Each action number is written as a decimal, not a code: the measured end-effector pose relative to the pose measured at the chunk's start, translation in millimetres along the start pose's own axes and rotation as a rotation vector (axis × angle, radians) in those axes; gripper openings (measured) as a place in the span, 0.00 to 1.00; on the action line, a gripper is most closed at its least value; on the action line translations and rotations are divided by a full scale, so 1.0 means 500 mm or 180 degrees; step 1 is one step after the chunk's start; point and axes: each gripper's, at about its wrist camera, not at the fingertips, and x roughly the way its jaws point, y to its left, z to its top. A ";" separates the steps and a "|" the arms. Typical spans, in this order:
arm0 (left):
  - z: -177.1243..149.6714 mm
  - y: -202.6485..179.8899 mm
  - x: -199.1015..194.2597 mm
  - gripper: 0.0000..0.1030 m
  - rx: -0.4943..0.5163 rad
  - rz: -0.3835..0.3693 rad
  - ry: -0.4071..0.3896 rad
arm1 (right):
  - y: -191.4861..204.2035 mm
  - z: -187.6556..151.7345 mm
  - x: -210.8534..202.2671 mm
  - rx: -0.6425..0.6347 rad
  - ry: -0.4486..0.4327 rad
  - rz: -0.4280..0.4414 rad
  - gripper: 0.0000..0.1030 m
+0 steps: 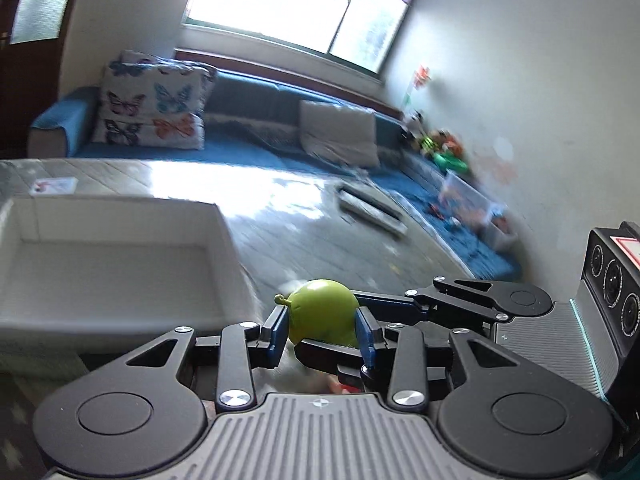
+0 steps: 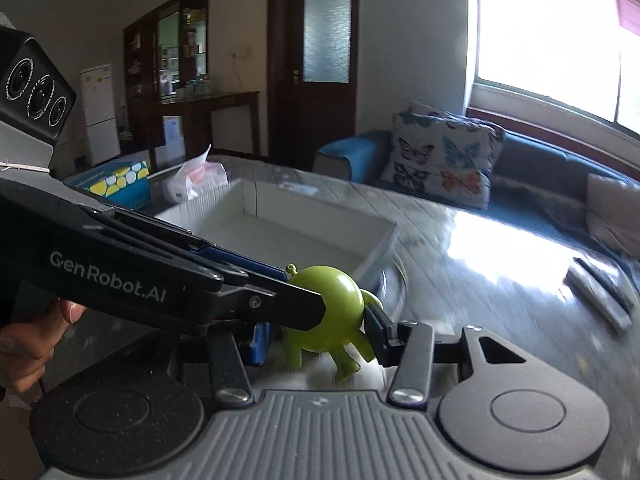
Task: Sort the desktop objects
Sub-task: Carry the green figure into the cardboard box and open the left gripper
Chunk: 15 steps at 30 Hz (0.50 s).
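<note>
A green round-headed toy figure (image 1: 324,312) with small antennae, arms and legs sits between the blue pads of both grippers. My left gripper (image 1: 323,330) is shut on its head. My right gripper (image 2: 320,332) is closed against its body (image 2: 328,300), with the left gripper's arm (image 2: 160,280) crossing in front from the left. The right gripper's arm (image 1: 460,304) shows in the left wrist view, coming in from the right. A white open box (image 1: 100,256) stands just left of the toy, also seen in the right wrist view (image 2: 280,232). The toy is held above the table.
A grey wood-pattern table (image 1: 300,232) carries a remote control (image 1: 372,208) at the far right. A blue tissue box (image 2: 116,180) and a plastic bag (image 2: 196,180) lie behind the white box. A blue sofa with cushions (image 1: 152,108) runs along the window wall.
</note>
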 end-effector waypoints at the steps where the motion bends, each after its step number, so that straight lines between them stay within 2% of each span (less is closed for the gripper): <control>1: 0.014 0.017 0.005 0.38 -0.0027 0.0024 -0.0017 | 0.000 0.016 0.017 -0.0023 0.0003 0.0020 0.47; 5: 0.053 0.093 0.040 0.38 -0.0189 0.0078 0.0020 | -0.005 0.070 0.094 -0.0065 0.0061 0.0118 0.47; 9: 0.085 0.172 0.083 0.38 -0.0375 0.0110 0.0108 | -0.013 0.095 0.180 -0.0018 0.0259 0.0200 0.47; 15: 0.095 0.261 0.152 0.38 -0.0612 0.0097 0.0300 | -0.029 0.119 0.297 0.0060 0.0570 0.0294 0.47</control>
